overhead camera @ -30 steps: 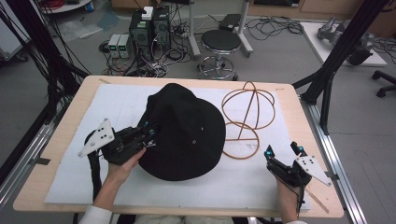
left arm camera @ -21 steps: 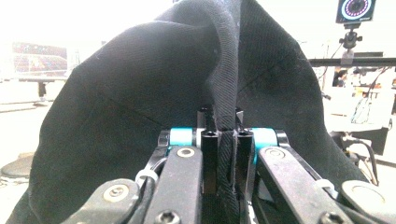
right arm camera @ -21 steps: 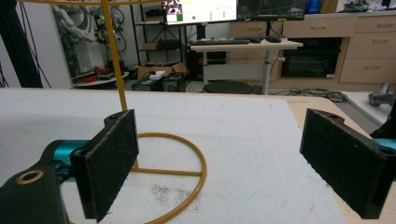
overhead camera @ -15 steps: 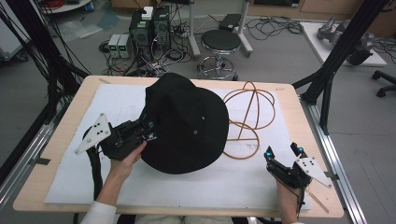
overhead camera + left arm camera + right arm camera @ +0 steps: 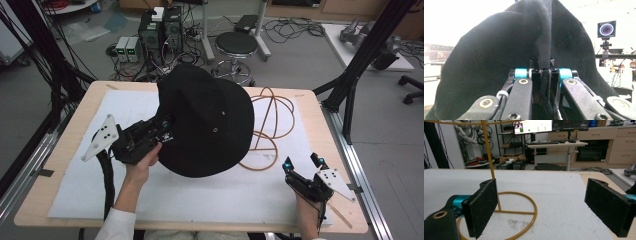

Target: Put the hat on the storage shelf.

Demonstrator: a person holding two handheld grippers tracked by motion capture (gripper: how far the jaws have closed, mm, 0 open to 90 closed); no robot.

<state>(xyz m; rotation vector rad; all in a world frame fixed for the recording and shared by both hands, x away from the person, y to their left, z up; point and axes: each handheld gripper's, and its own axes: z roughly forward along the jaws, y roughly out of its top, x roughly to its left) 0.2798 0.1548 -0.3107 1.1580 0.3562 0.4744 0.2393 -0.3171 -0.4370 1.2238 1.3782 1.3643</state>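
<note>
A black bucket hat (image 5: 207,125) hangs tilted above the table's middle, and its brim is pinched by my left gripper (image 5: 167,131). In the left gripper view the jaws (image 5: 545,72) are shut on a fold of the hat's brim (image 5: 544,45), while the rest of the hat (image 5: 494,50) spreads out behind. A gold wire hat stand (image 5: 272,120) sits to the hat's right, partly covered by it. My right gripper (image 5: 302,162) rests near the front right corner, open and holding nothing. In the right gripper view the stand's base ring (image 5: 534,212) lies between and beyond the pads (image 5: 482,205).
White foam sheet (image 5: 210,200) covers the wooden table (image 5: 45,200). Black frame posts stand at the left and right edges (image 5: 350,95). A stool (image 5: 235,45) and computer gear (image 5: 160,30) are on the floor beyond the far edge.
My left gripper has risen and shifted toward the far side with the hat, which now tilts higher off the sheet and covers more of the stand. The right gripper has stayed put.
</note>
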